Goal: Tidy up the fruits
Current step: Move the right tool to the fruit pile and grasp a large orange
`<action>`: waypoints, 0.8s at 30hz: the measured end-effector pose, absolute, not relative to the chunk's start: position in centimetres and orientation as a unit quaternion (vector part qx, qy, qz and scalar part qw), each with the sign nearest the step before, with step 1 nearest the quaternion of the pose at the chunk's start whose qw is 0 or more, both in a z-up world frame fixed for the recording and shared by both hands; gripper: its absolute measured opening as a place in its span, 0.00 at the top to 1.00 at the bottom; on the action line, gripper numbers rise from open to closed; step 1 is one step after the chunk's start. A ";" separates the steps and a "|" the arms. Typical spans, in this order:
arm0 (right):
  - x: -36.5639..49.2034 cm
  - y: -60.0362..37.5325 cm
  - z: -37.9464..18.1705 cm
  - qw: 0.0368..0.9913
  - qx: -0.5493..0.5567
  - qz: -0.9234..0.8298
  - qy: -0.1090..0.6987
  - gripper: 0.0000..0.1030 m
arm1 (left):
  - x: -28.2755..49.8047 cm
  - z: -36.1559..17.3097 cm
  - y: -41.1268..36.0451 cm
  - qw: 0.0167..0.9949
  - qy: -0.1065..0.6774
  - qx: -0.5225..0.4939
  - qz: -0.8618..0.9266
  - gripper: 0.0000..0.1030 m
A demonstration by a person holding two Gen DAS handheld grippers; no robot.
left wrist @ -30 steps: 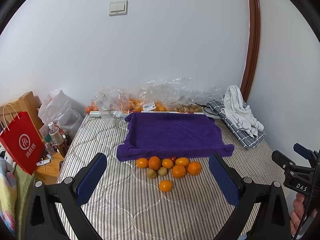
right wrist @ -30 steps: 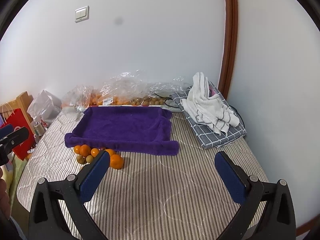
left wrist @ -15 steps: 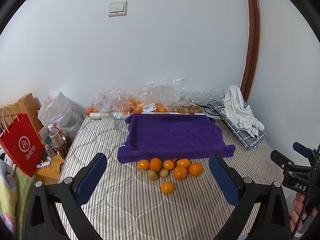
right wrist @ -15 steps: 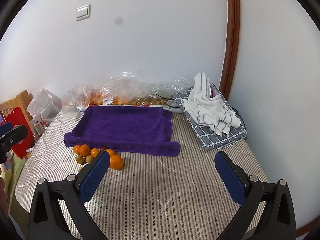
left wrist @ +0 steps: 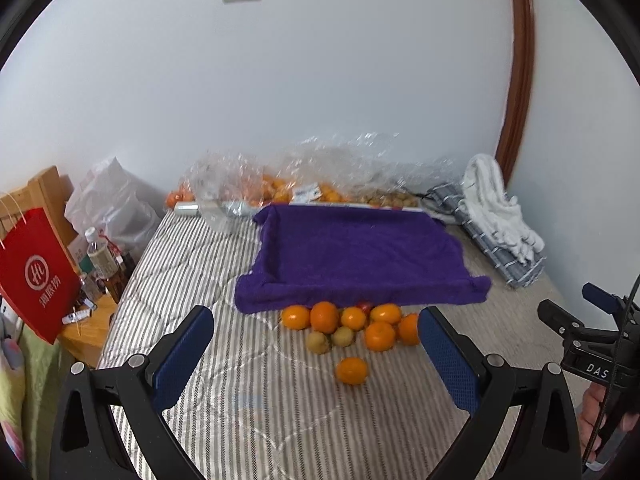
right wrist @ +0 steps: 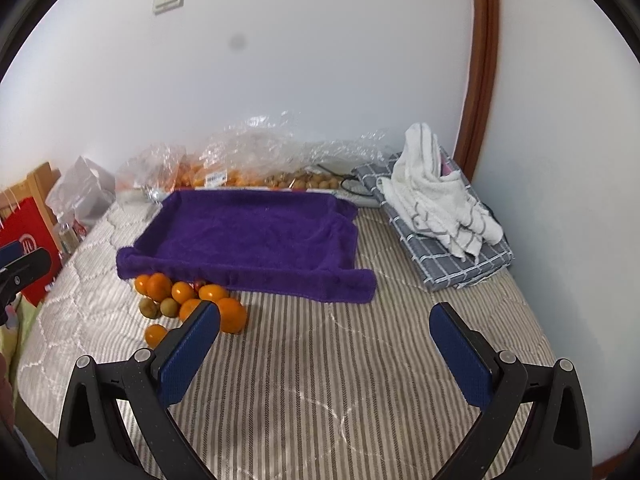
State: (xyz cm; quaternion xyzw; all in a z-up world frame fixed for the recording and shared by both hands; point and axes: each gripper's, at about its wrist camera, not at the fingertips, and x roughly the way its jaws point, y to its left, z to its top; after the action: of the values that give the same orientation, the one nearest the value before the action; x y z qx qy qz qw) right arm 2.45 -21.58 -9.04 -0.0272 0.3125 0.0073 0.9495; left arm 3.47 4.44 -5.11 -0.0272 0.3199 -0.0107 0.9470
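Observation:
A pile of oranges (left wrist: 325,317) with two brown kiwis (left wrist: 318,342) lies on the striped bed, just in front of a purple towel-lined tray (left wrist: 360,252). One orange (left wrist: 351,370) sits apart, nearer me. My left gripper (left wrist: 314,348) is open and empty, held above the bed short of the pile. My right gripper (right wrist: 324,344) is open and empty, to the right of the pile (right wrist: 188,298), facing the tray (right wrist: 248,236). The right gripper also shows at the right edge of the left wrist view (left wrist: 592,336).
Clear plastic bags of more fruit (left wrist: 304,188) lie against the wall behind the tray. A white towel on a folded grey checked cloth (right wrist: 444,216) lies at the right. A red paper bag (left wrist: 36,276) and bottles (left wrist: 102,258) stand on a wooden stand at the left.
Both grippers have drifted slightly forward towards the fruit and tray. Both stay open and empty.

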 end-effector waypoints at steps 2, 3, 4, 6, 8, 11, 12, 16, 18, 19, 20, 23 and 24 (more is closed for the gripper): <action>3.2 -21.2 -10.0 0.948 -0.029 0.008 0.318 0.00 | 4.2 -6.3 4.9 0.944 0.329 -0.028 -0.007 0.00; 3.8 -20.9 -10.7 0.946 -0.031 0.006 0.321 0.00 | 4.5 -6.6 5.1 0.943 0.332 -0.027 -0.007 0.00; 4.1 -20.7 -11.0 0.946 -0.033 0.003 0.323 0.00 | 4.9 -7.3 5.5 0.941 0.337 -0.027 -0.007 0.00; 4.9 -20.2 -12.0 0.945 -0.038 -0.006 0.325 0.00 | 5.6 -8.4 6.2 0.939 0.343 -0.023 -0.003 0.00; 5.7 -19.8 -12.9 0.943 -0.034 -0.002 0.331 0.00 | 6.3 -9.4 6.9 0.938 0.345 -0.021 0.002 0.00; 7.1 -19.2 -14.2 0.938 -0.024 0.010 0.345 0.02 | 7.4 -10.7 8.1 0.935 0.354 -0.025 0.009 0.00; 7.7 -18.8 -14.7 0.936 -0.021 0.015 0.352 0.03 | 7.7 -11.1 8.4 0.934 0.357 -0.028 0.011 0.00; 9.1 -17.7 -16.4 0.927 -0.022 0.033 0.372 0.06 | 9.2 -13.1 10.5 0.927 0.373 -0.039 0.020 0.03; 9.5 -17.0 -17.0 0.925 -0.026 0.037 0.378 0.14 | 9.7 -14.0 11.3 0.922 0.384 -0.044 0.018 0.11; 9.7 -16.9 -17.3 0.924 -0.024 0.039 0.380 0.16 | 9.9 -14.4 11.5 0.920 0.390 -0.045 0.016 0.13; 9.8 -16.9 -17.5 0.923 -0.022 0.041 0.381 0.17 | 10.2 -14.9 11.9 0.917 0.396 -0.045 0.013 0.14; 10.4 -16.4 -18.1 0.918 -0.013 0.062 0.392 0.18 | 10.7 -16.1 12.7 0.913 0.405 -0.037 0.015 0.14; 10.5 -16.2 -18.3 0.917 -0.013 0.066 0.393 0.18 | 10.8 -16.6 13.0 0.913 0.405 -0.032 0.018 0.14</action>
State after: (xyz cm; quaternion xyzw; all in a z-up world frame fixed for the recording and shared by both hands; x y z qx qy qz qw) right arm 10.51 -16.23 -18.30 -0.0133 0.3929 0.0661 0.9171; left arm 10.83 13.00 -16.62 -0.0316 0.4054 0.0181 0.9134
